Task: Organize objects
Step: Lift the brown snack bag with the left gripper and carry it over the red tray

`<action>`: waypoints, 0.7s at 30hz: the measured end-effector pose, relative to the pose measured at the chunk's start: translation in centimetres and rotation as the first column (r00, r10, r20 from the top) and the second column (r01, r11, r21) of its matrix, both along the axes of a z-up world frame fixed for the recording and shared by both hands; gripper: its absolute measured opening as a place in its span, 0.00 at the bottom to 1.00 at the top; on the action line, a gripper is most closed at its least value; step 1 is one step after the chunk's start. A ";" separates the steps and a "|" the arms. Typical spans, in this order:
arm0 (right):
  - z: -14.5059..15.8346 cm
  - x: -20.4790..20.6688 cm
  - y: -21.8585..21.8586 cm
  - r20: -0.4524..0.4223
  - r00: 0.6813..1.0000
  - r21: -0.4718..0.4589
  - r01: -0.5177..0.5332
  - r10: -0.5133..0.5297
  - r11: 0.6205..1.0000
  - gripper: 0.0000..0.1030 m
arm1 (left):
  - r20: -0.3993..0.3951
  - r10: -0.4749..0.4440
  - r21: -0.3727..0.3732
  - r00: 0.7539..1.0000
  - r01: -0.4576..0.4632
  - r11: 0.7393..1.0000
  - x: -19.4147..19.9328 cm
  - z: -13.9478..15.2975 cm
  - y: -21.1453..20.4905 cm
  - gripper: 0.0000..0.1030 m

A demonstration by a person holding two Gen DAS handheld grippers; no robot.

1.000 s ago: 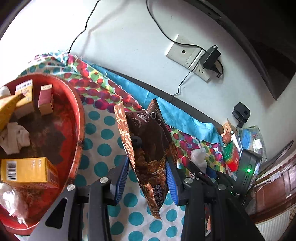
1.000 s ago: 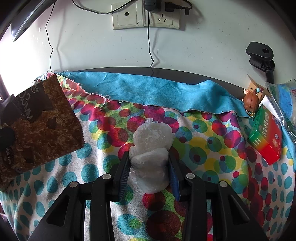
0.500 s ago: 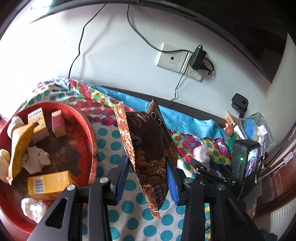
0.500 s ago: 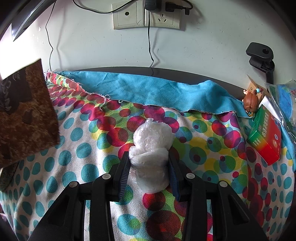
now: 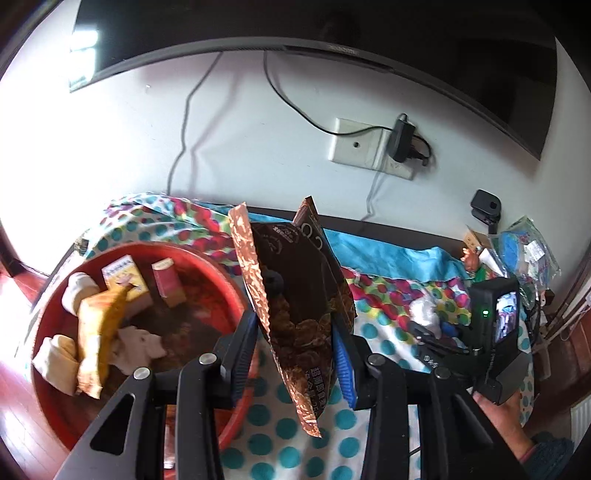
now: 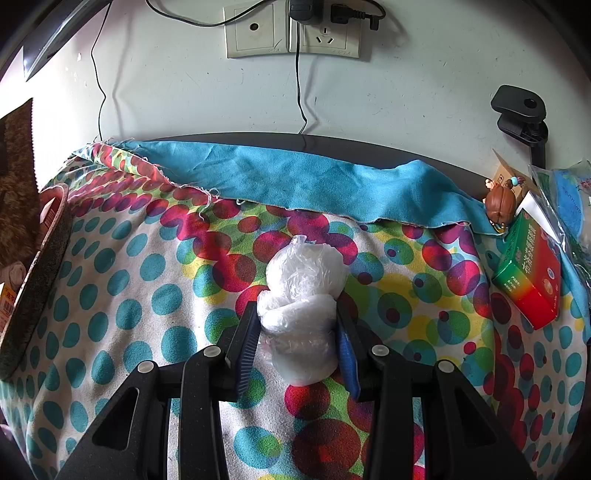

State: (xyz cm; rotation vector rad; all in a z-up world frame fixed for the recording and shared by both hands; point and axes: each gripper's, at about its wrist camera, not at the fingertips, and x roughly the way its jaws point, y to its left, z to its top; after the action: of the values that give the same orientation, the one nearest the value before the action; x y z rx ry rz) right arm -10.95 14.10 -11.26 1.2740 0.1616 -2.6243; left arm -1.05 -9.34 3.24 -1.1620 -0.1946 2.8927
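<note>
My left gripper is shut on a brown snack bag and holds it in the air beside the red bowl. The bowl holds small boxes, a yellow packet and white wads. My right gripper is shut on a white plastic-wrapped bundle that rests on the dotted cloth. The snack bag's edge and the bowl's rim show at the left of the right wrist view. The right gripper and bundle show at the right of the left wrist view.
A blue cloth lies along the back by the wall. A green and red box, a small brown figurine and plastic packets sit at the right. Wall sockets with cables hang above.
My left gripper has lifted the snack bag higher and drawn back, so more of the bowl and wall shows. The right gripper and bundle have not moved.
</note>
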 end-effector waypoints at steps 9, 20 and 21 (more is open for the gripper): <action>0.0 0.0 -0.1 0.000 1.000 0.001 0.000 0.000 1.000 0.36 | 0.006 0.089 -0.042 0.996 -0.088 0.995 0.6 0.1 -4.8 0.38; 0.1 0.0 0.0 0.000 1.000 0.004 0.001 -0.001 1.000 0.36 | 0.033 0.202 -0.058 0.979 -0.200 0.978 0.1 -1.2 -9.9 0.38; 0.1 0.0 -0.1 -0.001 1.000 0.005 0.002 -0.002 1.000 0.36 | 0.037 0.211 -0.057 0.977 -0.209 0.976 0.0 -1.3 -10.1 0.38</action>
State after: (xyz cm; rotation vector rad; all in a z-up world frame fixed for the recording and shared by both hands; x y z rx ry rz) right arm -10.94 14.02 -11.16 1.2757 0.1679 -2.6276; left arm -1.01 -19.48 1.90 -1.2863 -0.2578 3.0734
